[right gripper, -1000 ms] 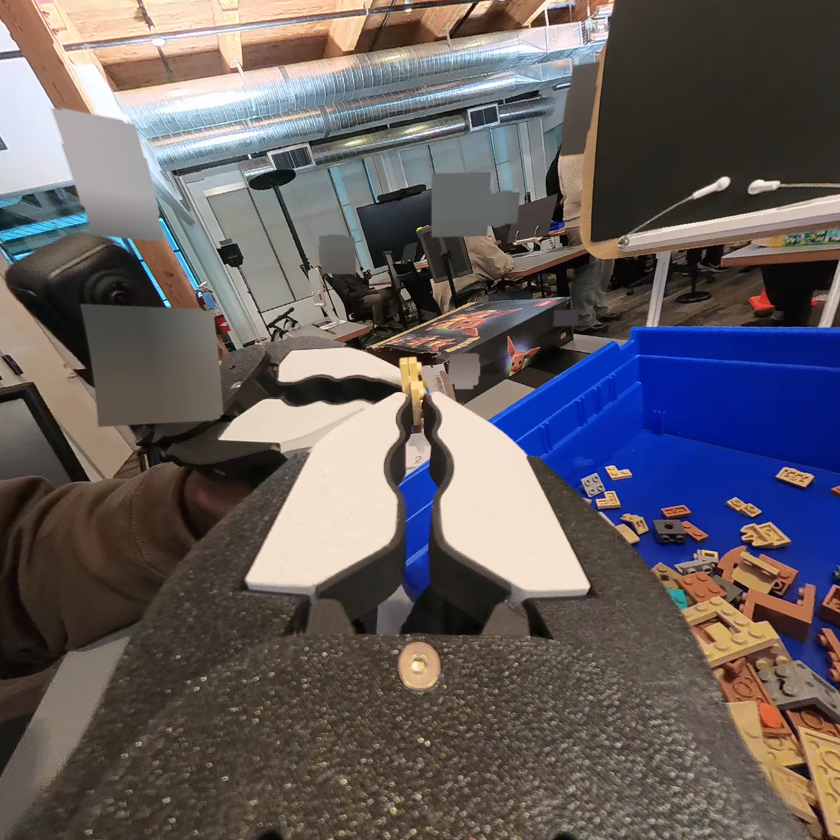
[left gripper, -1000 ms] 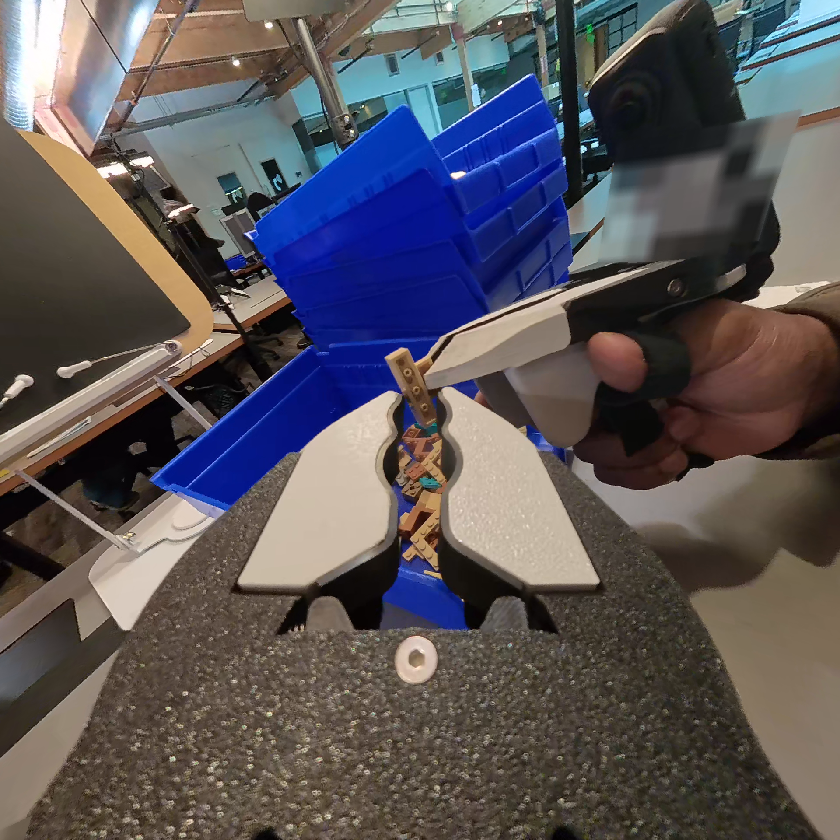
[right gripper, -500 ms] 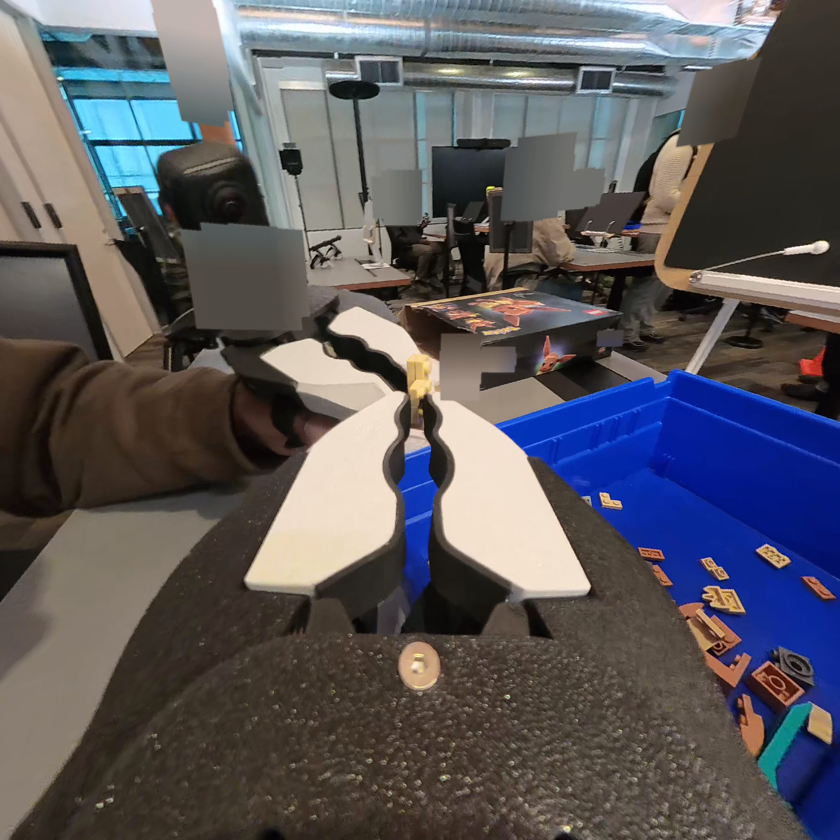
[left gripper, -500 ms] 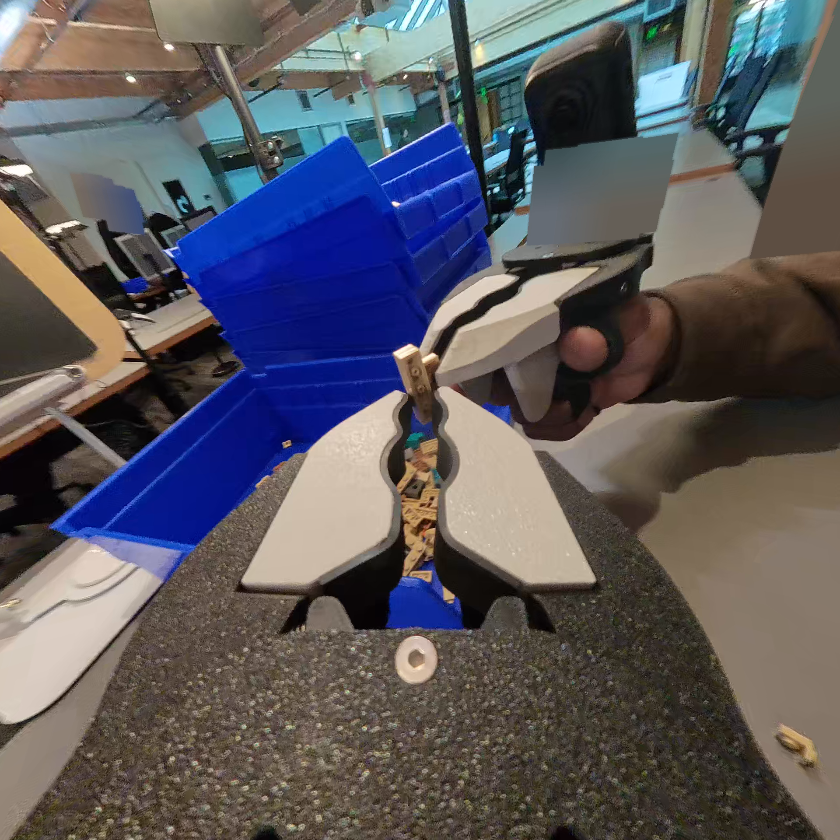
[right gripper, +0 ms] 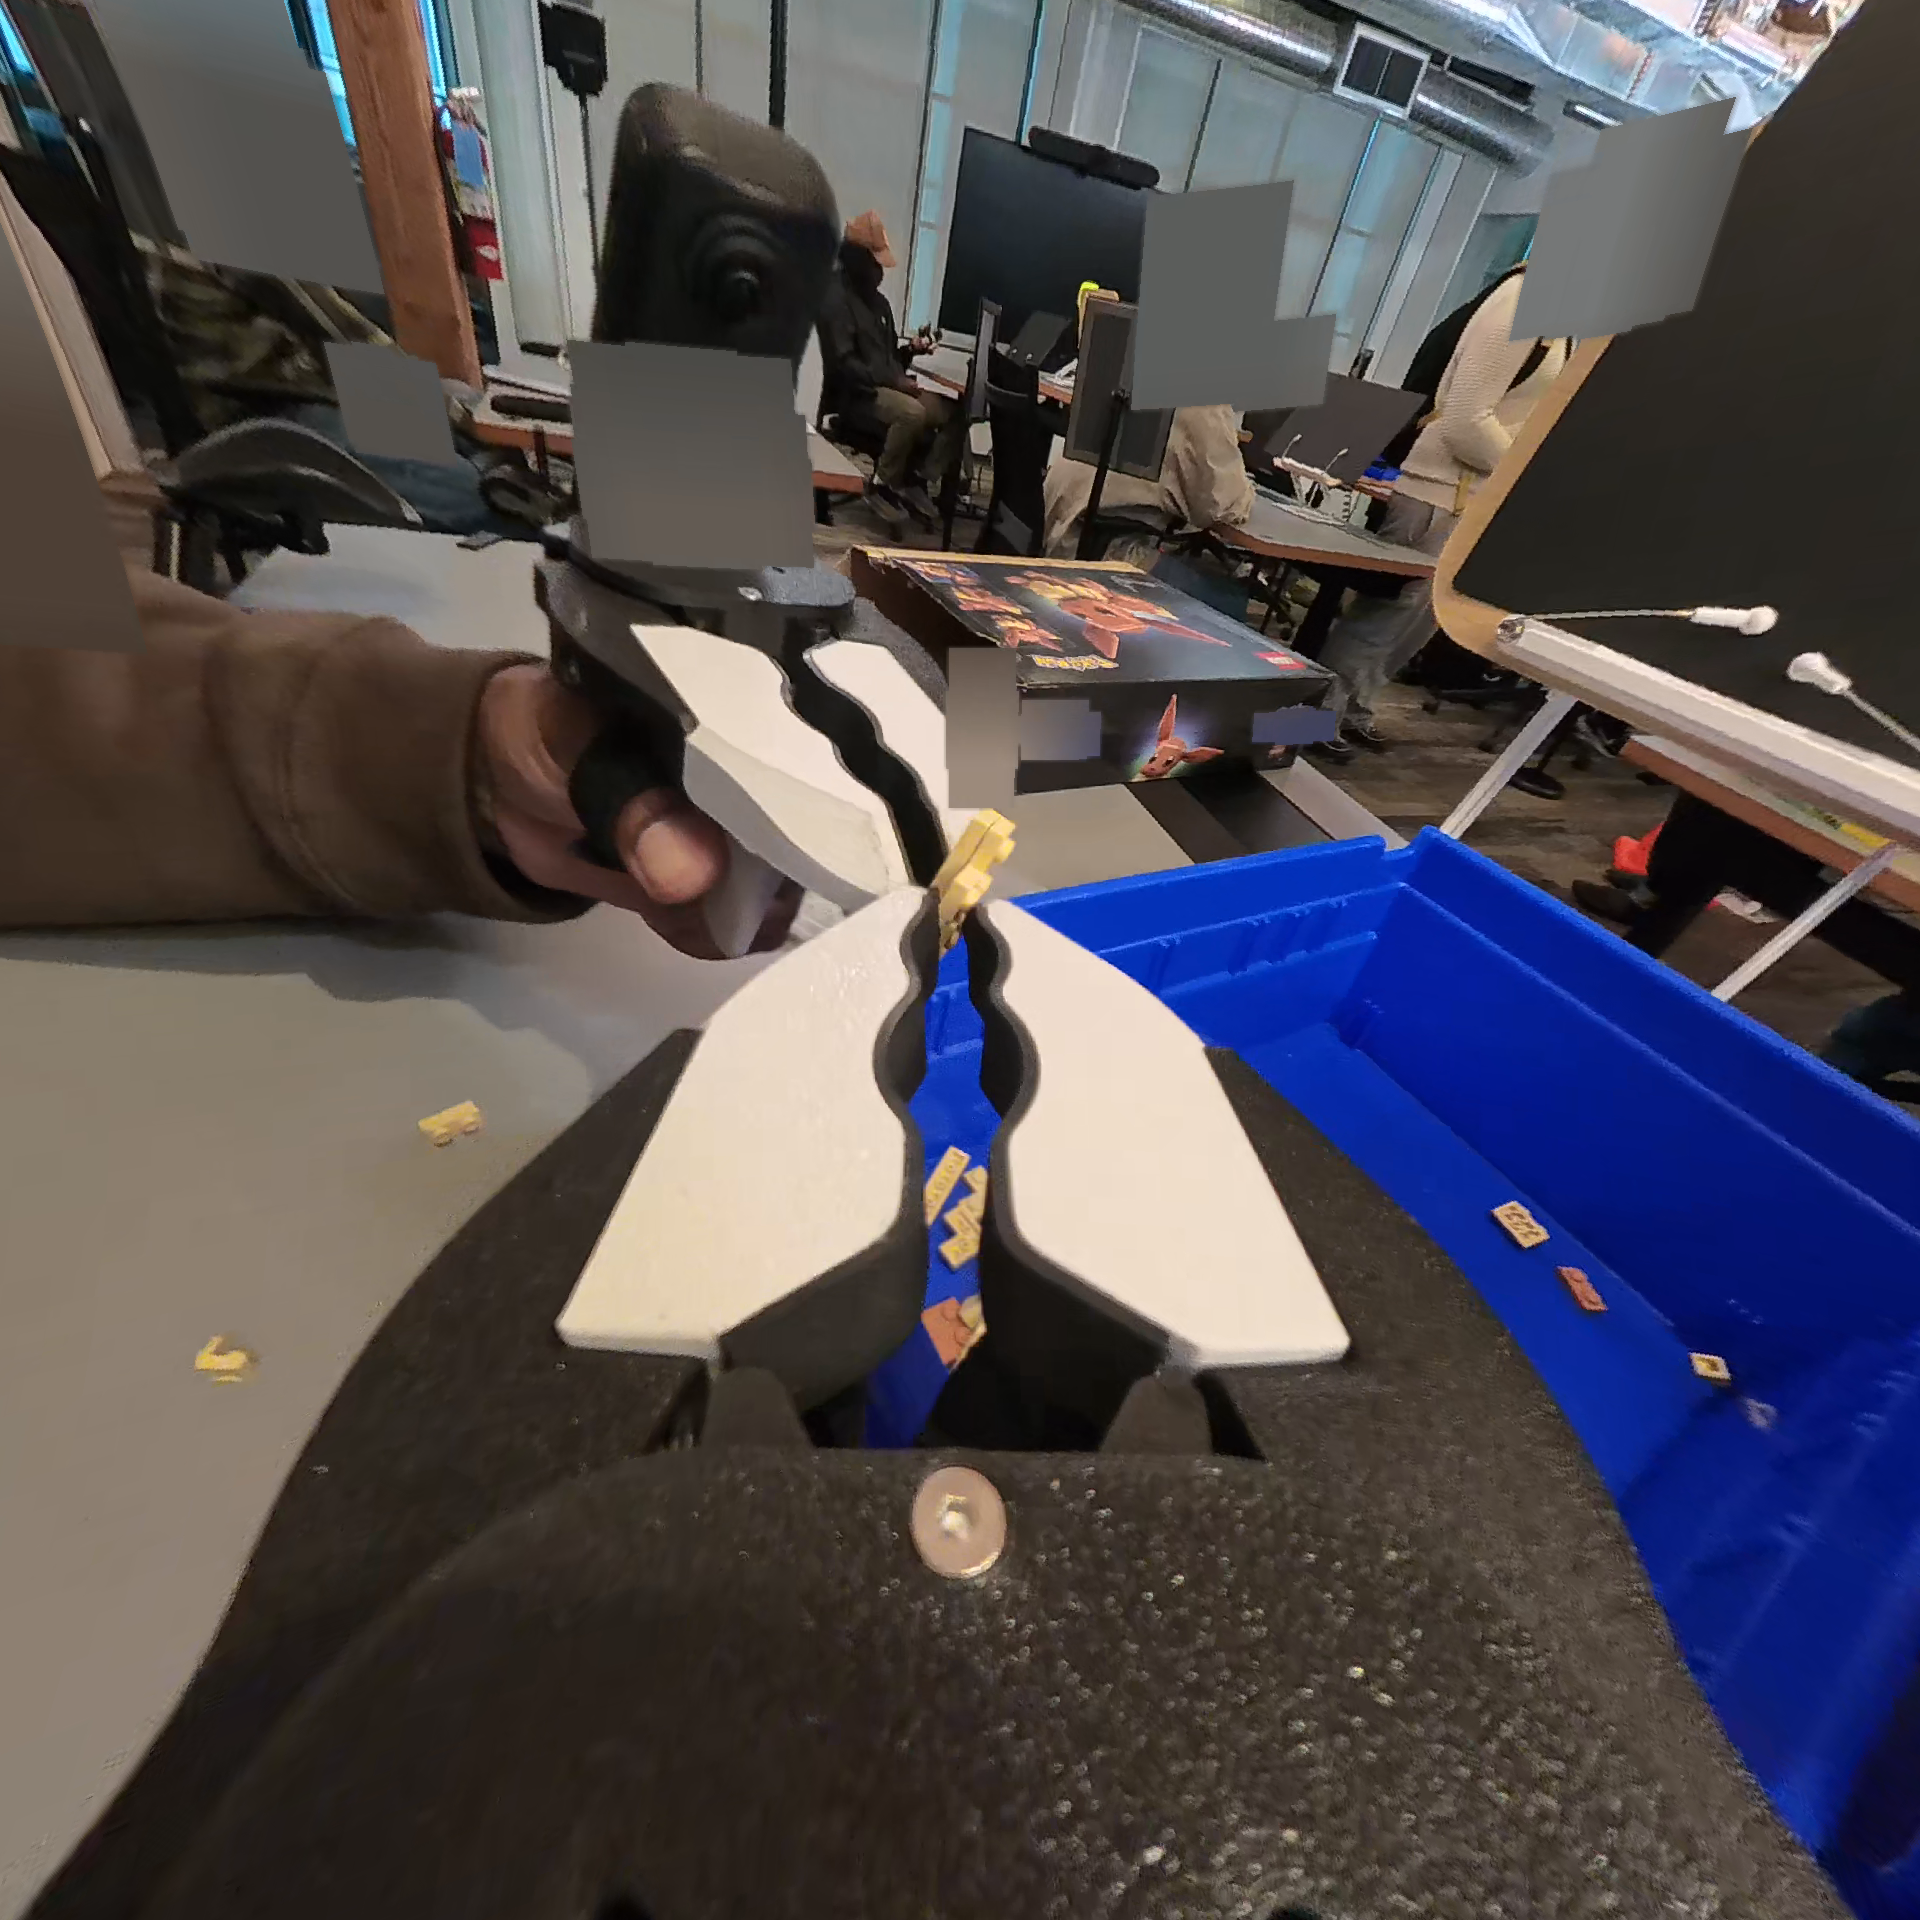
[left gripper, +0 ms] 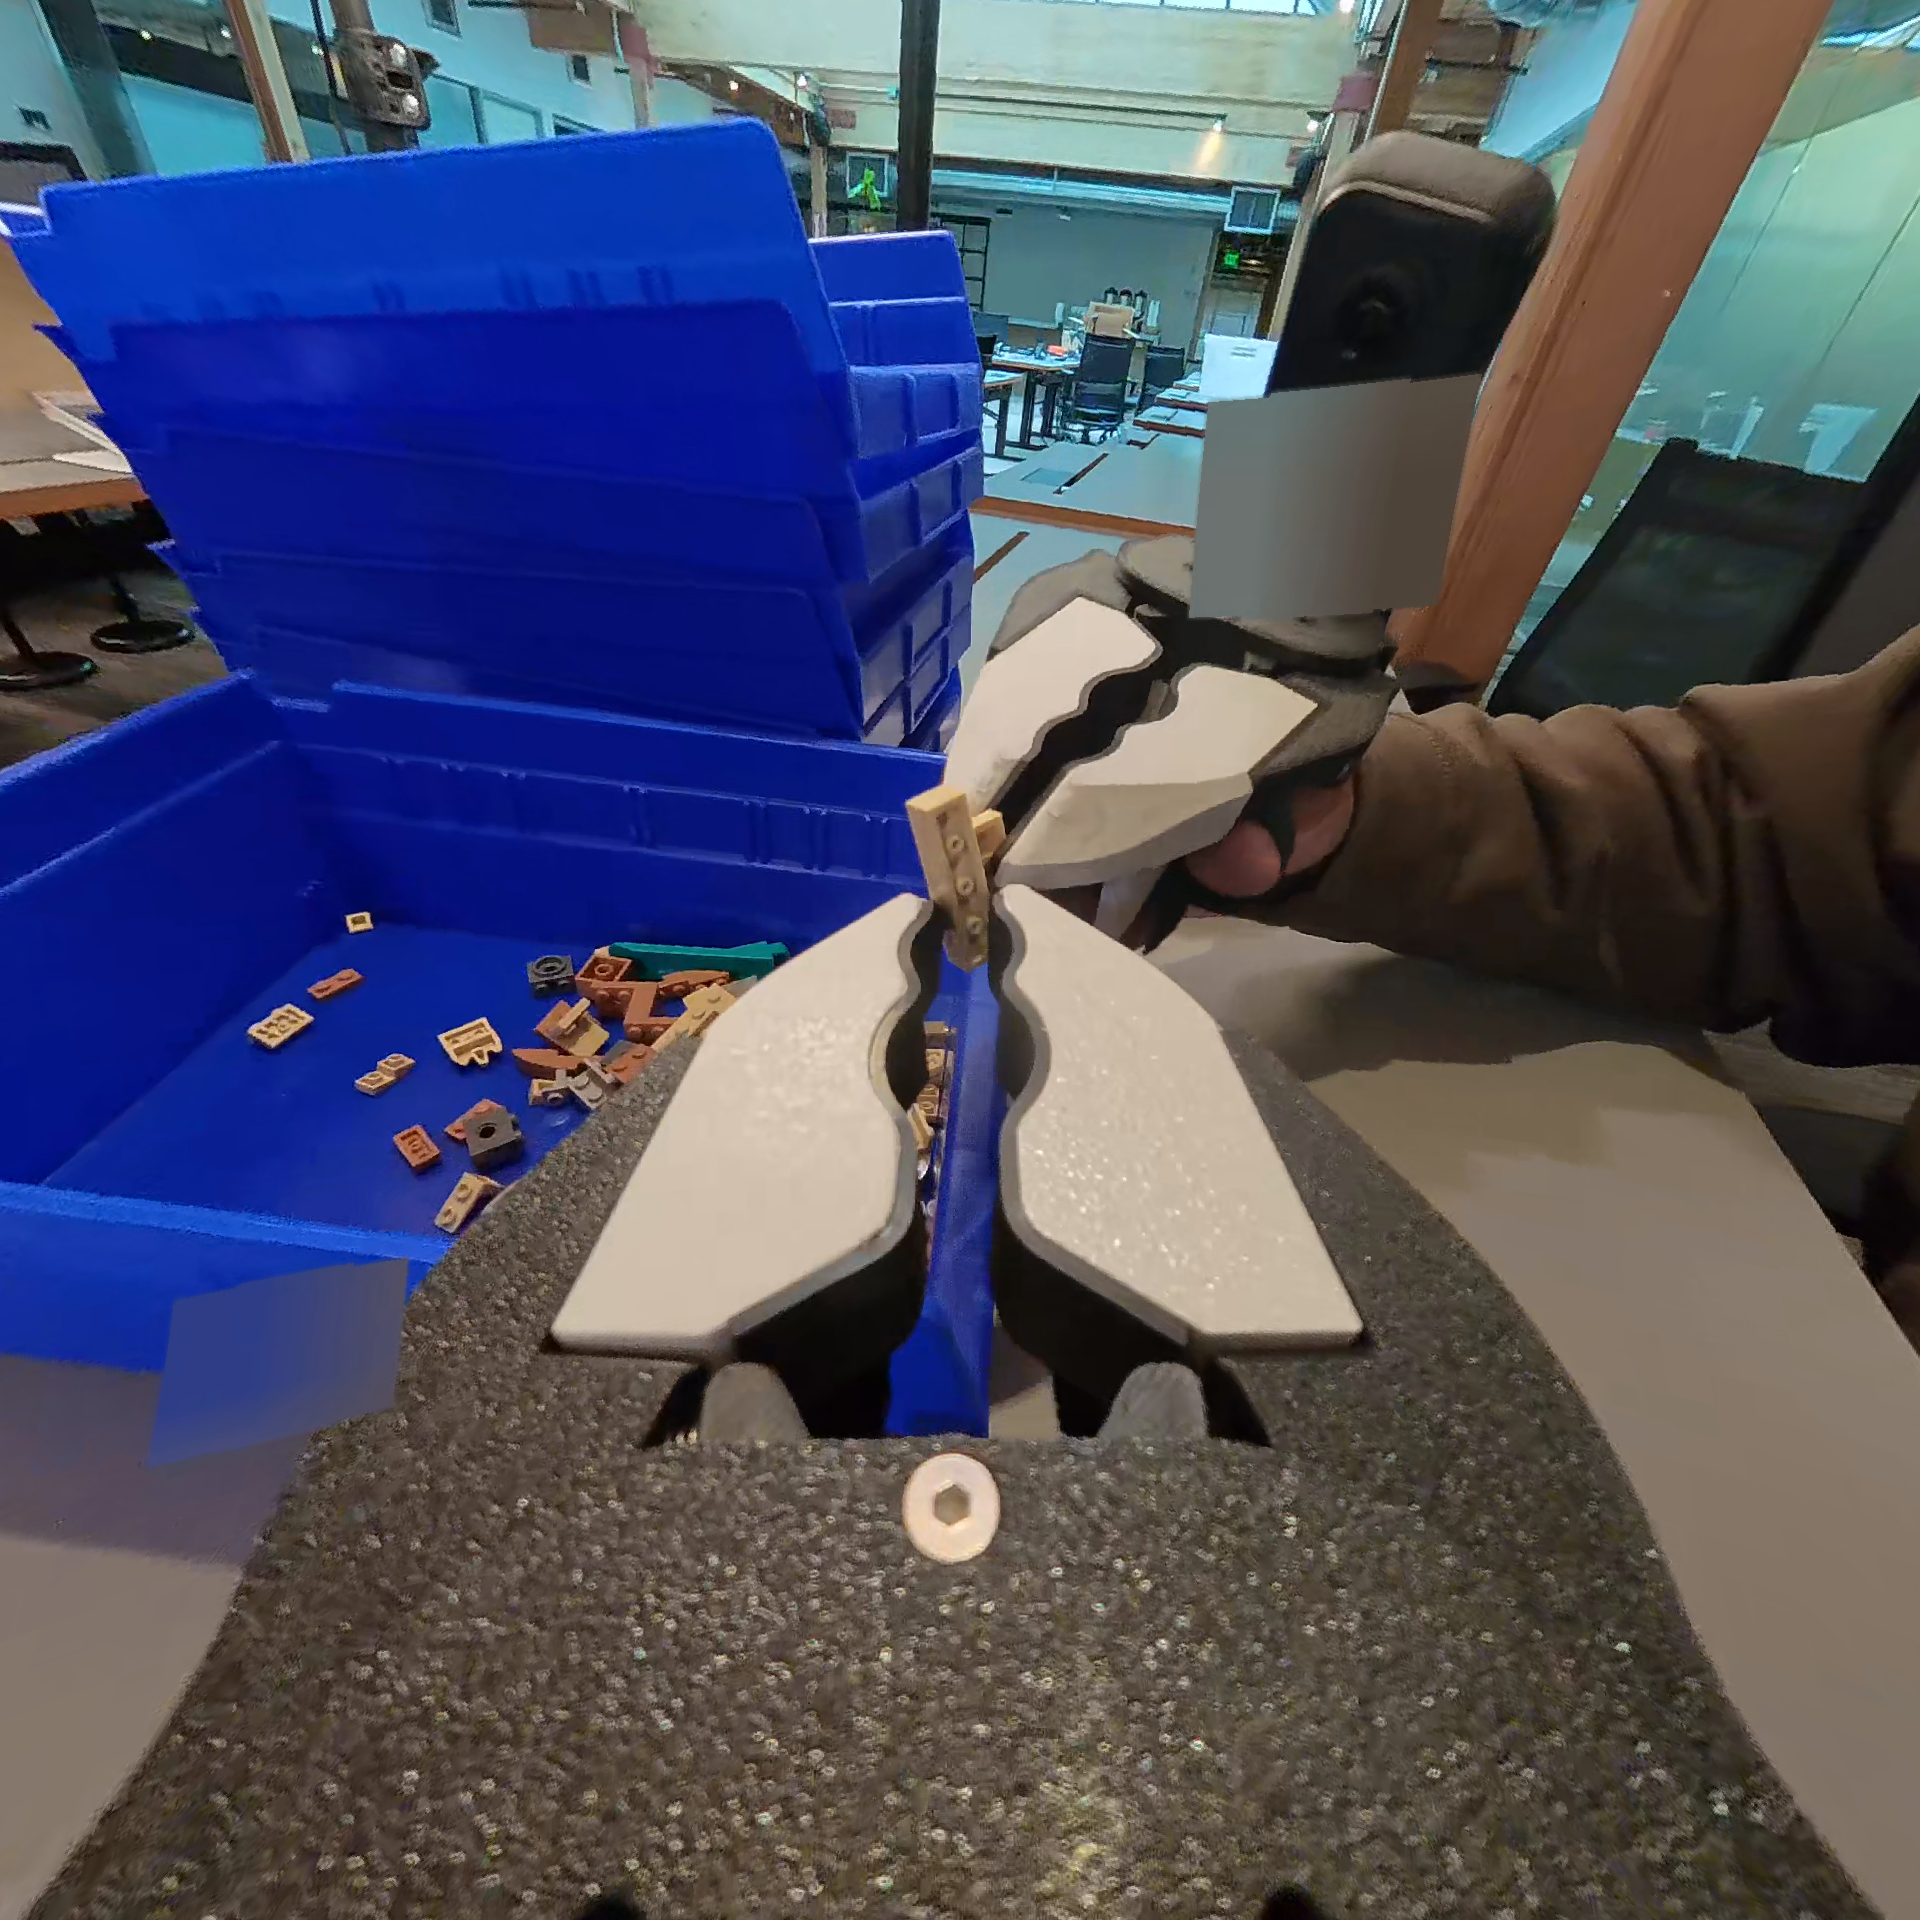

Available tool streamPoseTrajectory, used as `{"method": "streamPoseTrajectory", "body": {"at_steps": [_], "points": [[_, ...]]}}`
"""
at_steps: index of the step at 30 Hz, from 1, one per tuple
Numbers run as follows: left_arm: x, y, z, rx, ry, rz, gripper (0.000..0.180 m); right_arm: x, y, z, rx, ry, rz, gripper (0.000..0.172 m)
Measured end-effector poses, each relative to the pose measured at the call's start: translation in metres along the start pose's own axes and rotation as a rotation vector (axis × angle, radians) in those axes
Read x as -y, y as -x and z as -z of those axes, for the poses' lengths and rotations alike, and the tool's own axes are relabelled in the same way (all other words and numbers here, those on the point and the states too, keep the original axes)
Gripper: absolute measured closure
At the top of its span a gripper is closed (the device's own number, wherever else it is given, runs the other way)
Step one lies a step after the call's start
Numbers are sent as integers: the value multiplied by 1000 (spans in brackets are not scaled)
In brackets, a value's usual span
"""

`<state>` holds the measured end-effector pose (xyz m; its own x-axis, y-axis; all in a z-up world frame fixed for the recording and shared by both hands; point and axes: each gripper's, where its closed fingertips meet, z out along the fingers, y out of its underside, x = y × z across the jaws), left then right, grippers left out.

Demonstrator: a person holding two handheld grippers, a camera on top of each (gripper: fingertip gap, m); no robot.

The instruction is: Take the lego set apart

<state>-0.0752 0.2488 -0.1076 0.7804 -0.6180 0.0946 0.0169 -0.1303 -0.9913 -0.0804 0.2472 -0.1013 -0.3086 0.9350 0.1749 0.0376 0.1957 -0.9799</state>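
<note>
Left claw pinches tan strip; right claw pinches small tan piece. Thin grips: pressing them together skewed could twist either loose into blue bin.

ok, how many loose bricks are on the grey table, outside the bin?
2. One yellow brick lies mid-table; a second brick lies nearer the camera, left. The right claw may hide more.

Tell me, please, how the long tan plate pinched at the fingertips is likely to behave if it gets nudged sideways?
The long tan plate looks like stiff moulded plastic, so it should not bend. The left hand-held gripper pinches only its lower end, so a nudge could pivot it. It looks light and smooth, so it may slip.
</note>
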Motion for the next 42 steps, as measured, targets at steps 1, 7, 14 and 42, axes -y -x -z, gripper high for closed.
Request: {"method": "streamPoseTrajectory", "body": {"at_steps": [1,7,14,42], "points": [[-1,0,0,0,9,4,173,-1,0,0,-3,6,17,166],[-4,2,0,21,68,10,173,-5,-2,0,-46,56,165,167],[-8,5,0,51,110,1,172,-11,-8,-1,-138,136,360,168],[-4,40,13,352,150,-59,165,-37,-16,7,-237,373,293,152]]}}
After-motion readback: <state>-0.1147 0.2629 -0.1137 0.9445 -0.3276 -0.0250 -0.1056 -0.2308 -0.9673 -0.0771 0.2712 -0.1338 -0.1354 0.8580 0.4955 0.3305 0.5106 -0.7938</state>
